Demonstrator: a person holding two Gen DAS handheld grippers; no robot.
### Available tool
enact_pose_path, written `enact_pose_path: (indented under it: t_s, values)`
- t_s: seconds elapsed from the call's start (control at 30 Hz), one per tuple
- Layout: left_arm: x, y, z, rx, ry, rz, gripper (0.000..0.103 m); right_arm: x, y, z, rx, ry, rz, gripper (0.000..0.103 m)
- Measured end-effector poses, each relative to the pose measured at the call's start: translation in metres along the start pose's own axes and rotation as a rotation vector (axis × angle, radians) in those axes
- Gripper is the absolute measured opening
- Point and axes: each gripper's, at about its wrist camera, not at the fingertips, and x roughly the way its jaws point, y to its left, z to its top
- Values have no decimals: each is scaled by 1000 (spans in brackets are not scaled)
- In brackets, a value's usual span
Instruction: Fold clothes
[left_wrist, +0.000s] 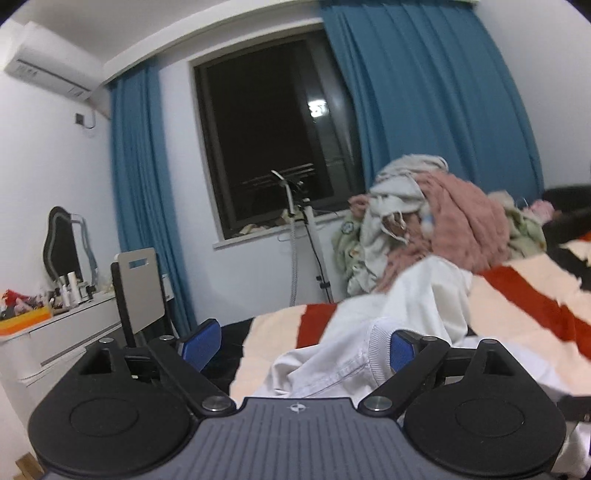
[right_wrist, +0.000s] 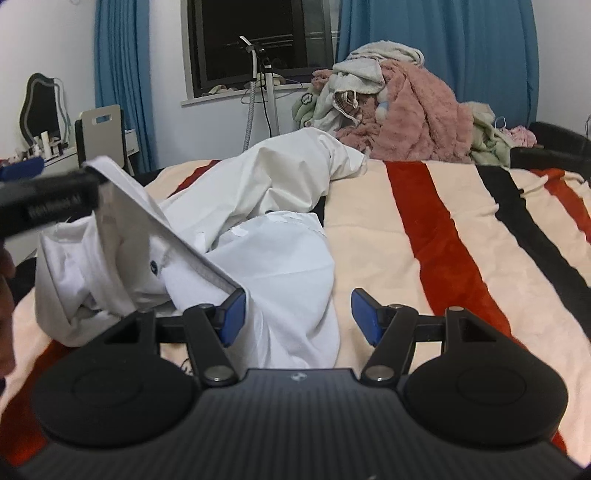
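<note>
A white garment (right_wrist: 258, 229) lies crumpled on the striped bedspread (right_wrist: 443, 229). My right gripper (right_wrist: 298, 314) is open just above its near edge, the left pad touching a stretched ribbed hem (right_wrist: 166, 229). That hem runs up to my left gripper (right_wrist: 48, 199), seen at the far left. In the left wrist view my left gripper (left_wrist: 306, 341) is open, with the ribbed edge of the white garment (left_wrist: 369, 354) draped against the right pad.
A pile of pink, grey and green clothes (right_wrist: 406, 110) sits at the far end of the bed. A dresser with a mirror (left_wrist: 62, 295), a chair (left_wrist: 138, 288) and a garment steamer stand (left_wrist: 295, 221) are beside the window with blue curtains.
</note>
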Motion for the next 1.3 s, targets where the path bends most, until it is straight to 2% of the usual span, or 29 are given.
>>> enact_pose_path:
  t_s: [0.27,0.4,0.53,0.63,0.7,0.83,0.9,1.0,1.03,1.17,1.3]
  values:
    - [-53,28,18,-49,-46,-28,94,-15,3,2,-30,-43,-41,63]
    - [-79,34,21,-70,-60,-52,94,-41,-12,16,37,-180,-106,63]
    - [-97,38,26,-133,-57,-96,95,-73,-29,29,119,-354,-123,64]
    - [-110,40,31,-151,-77,-124,95,-84,-35,32,142,-410,-135,64]
    - [-114,43,33,-164,-86,-127,94,-83,-39,31,159,-390,-131,66]
    - [-114,51,36,-196,-76,-123,94,-54,-41,26,176,-185,-89,65]
    - [-113,55,38,-212,-71,-120,94,-33,-40,22,155,-56,-72,64]
    - [-113,61,40,-236,-64,-117,94,-14,-41,13,191,53,-48,63]
    - [-113,64,41,-244,-62,-115,94,-12,-43,12,210,63,-43,63]
    - [-115,63,41,-221,-66,-115,94,-34,-55,22,279,-87,-101,64]
    - [-113,55,38,-180,-57,-139,95,-70,-66,32,320,-316,-163,66]
